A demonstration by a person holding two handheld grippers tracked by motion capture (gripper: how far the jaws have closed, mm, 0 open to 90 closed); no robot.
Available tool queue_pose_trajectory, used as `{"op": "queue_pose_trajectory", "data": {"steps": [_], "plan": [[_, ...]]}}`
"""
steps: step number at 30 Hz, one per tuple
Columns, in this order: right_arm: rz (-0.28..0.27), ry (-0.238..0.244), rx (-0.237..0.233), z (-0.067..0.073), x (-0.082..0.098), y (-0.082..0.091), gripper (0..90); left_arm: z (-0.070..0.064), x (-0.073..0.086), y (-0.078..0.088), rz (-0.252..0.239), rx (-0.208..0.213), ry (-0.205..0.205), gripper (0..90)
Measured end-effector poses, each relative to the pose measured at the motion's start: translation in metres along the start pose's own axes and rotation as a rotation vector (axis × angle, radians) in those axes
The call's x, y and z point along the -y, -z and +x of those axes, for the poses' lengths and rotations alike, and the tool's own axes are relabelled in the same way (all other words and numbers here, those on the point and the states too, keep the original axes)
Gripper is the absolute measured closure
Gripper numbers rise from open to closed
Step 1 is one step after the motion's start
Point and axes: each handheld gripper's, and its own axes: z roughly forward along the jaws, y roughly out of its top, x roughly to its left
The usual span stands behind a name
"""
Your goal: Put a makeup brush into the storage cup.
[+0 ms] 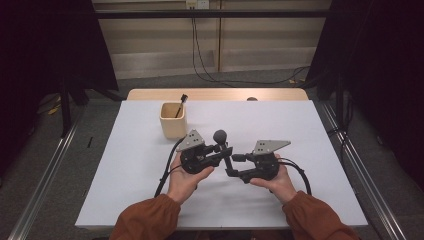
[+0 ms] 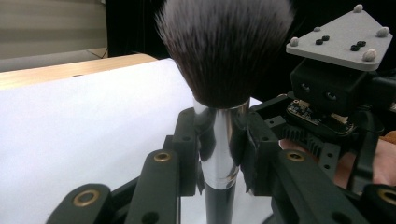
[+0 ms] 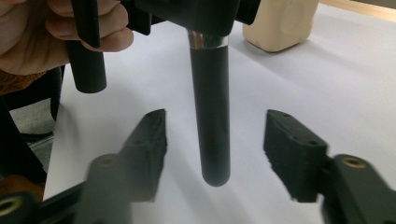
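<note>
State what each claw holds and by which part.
Left claw grips the makeup brush by its silver ferrule, bristles up. Right claw holds nothing; its jaws stand apart around the black handle.

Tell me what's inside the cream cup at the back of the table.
In the cream cup one thin dark brush leans against the rim, its tip sticking out above it. The cup's wall hides the bottom, so anything else lower down can't be seen.
</note>
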Motion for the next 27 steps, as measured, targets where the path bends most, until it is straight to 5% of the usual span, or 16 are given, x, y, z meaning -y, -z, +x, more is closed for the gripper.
{"op": "queue_pose_trajectory", "data": {"steps": [12,20,27], "plan": [[-0.022,-0.033,0.045,-0.005,0.0,0.002,3.2,0.004,-0.002,0.006,0.001,-0.013,0.009,70.8],[-0.03,-0.019,0.051,-0.004,-0.001,0.007,1.4,0.007,-0.004,0.018,-0.007,-0.037,0.008,70.7],[-0.046,-0.035,0.12,-0.002,0.001,0.012,4.1,0.01,-0.003,0.027,0.005,-0.043,-0.001,70.7]]}}
